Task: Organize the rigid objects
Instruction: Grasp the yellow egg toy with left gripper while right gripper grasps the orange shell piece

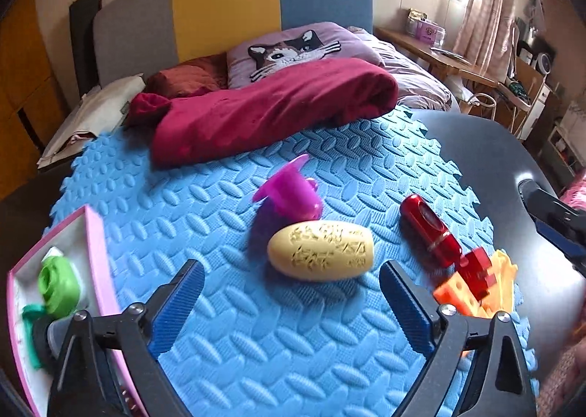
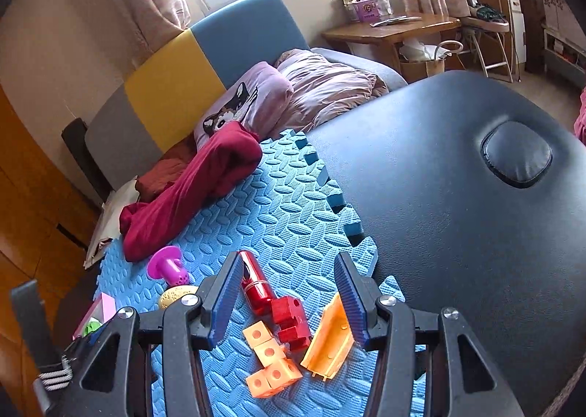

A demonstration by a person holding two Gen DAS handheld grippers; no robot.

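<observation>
The rigid objects lie scattered on a blue foam mat (image 1: 227, 336) that covers part of a dark padded counter (image 2: 439, 175). At the mat's left edge sits a pink-rimmed tray (image 1: 97, 255); it holds a green round piece (image 1: 58, 287) and a darker green item near the tray's near end, partly hidden behind the left tongs' frame. The tray's other contents cannot be made out.

A cream egg-shaped object (image 1: 321, 251) with engraved markings lies on its side mid-mat, long axis running roughly left to right in the left wrist view. Just behind it a purple flanged cup (image 1: 289, 189) is tipped over, its wide flange facing up and left. To the right a red metallic cylinder (image 2: 255, 287) lies flat, its long axis running away from the cameras, with its near end touching a red block cluster (image 2: 291, 321). Beside that are orange cubes (image 2: 269, 362) joined in a bent chain and an orange channel piece (image 2: 329, 340) with its long axis angled up and right.

The left tongs (image 1: 291, 307) are spread wide, holding nothing, just short of the egg. The right tongs (image 2: 289, 303) are likewise spread wide and hold nothing, with the red blocks and orange pieces between their blue pads (image 2: 225, 301).

A crumpled maroon cloth (image 1: 263, 109) rests at the mat's far edge, against a bed.
</observation>
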